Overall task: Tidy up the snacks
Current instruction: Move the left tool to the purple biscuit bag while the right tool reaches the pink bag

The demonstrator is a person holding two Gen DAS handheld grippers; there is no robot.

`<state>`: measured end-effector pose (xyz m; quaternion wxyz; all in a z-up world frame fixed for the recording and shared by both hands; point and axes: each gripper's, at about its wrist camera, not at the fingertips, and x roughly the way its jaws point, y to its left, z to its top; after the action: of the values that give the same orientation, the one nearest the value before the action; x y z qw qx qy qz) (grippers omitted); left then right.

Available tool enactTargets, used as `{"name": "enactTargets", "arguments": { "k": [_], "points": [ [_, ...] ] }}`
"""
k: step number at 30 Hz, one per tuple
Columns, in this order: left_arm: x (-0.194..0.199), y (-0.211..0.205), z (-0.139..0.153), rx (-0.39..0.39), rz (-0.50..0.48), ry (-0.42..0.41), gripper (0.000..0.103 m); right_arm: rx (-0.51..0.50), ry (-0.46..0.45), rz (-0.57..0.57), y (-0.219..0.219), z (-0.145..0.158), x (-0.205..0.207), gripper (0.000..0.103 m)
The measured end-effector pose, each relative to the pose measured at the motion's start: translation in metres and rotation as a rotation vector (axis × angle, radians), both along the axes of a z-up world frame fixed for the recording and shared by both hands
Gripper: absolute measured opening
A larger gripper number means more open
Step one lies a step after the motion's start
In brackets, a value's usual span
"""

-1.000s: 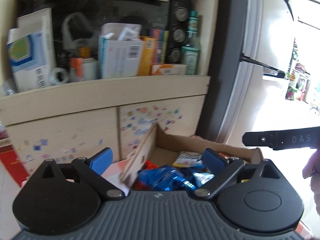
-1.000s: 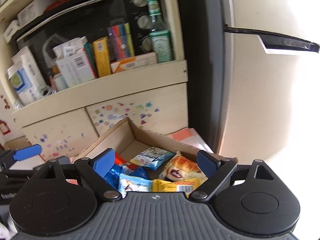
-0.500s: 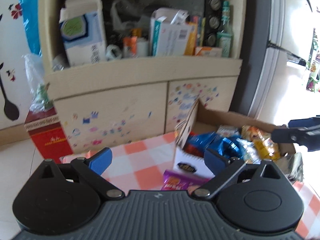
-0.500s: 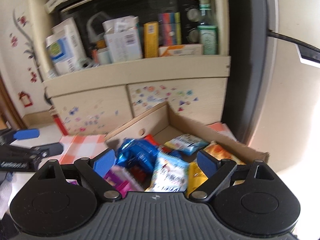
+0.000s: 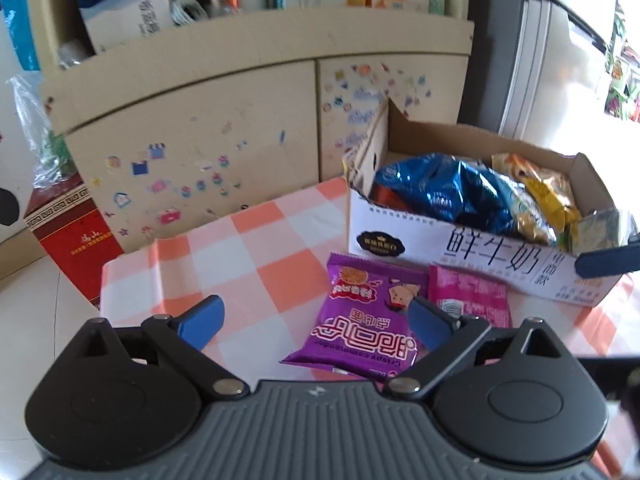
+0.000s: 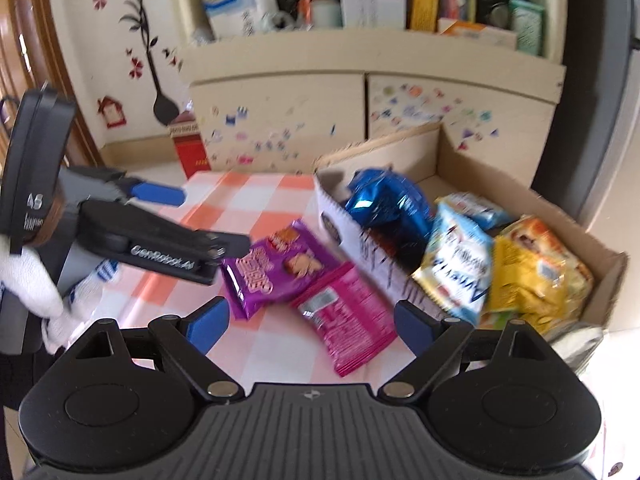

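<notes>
A cardboard box (image 5: 472,244) (image 6: 520,184) full of snack bags stands on the orange-checked tablecloth (image 5: 256,264). It holds a blue bag (image 5: 440,188) (image 6: 384,204), a light-blue bag (image 6: 460,264) and yellow bags (image 6: 532,276). A purple packet (image 5: 364,316) (image 6: 276,268) and a pink packet (image 5: 468,300) (image 6: 348,312) lie on the cloth in front of the box. My left gripper (image 5: 316,320) is open and empty, just short of the purple packet. My right gripper (image 6: 312,320) is open and empty above the pink packet.
A beige cabinet (image 5: 248,120) with stickers stands behind the table, its shelf crowded with boxes and bottles. A red box (image 5: 72,248) sits on the floor at left. A dark refrigerator edge (image 5: 496,40) rises at right. The left gripper body (image 6: 120,236) shows in the right wrist view.
Both grippers have pulled back and tilted down from over the box. The table and the purple and pink packets have come into view.
</notes>
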<state>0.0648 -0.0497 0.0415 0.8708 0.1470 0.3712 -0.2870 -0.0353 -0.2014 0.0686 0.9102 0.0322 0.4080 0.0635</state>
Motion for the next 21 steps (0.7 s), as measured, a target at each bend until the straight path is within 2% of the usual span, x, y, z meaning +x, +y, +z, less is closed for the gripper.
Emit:
{"name": "enactTargets", "arguments": {
  "k": [7,12,16,21],
  "points": [
    [0.008,-0.017,-0.022,-0.025,-0.027,0.051,0.098,-0.006,0.048,-0.01,0.004,-0.023,0.012,0.093],
    [0.01,-0.026,-0.039,0.001,-0.05,0.071,0.096,-0.009,0.066,-0.009,0.004,-0.032,0.021,0.093],
    [0.016,-0.022,-0.047,0.009,-0.018,0.083,0.094,-0.022,0.08,-0.007,0.006,-0.041,0.029,0.093],
    [0.025,-0.004,-0.043,0.003,0.049,0.094,0.089,-0.021,0.118,0.001,0.011,-0.055,0.037,0.093]
  ]
}}
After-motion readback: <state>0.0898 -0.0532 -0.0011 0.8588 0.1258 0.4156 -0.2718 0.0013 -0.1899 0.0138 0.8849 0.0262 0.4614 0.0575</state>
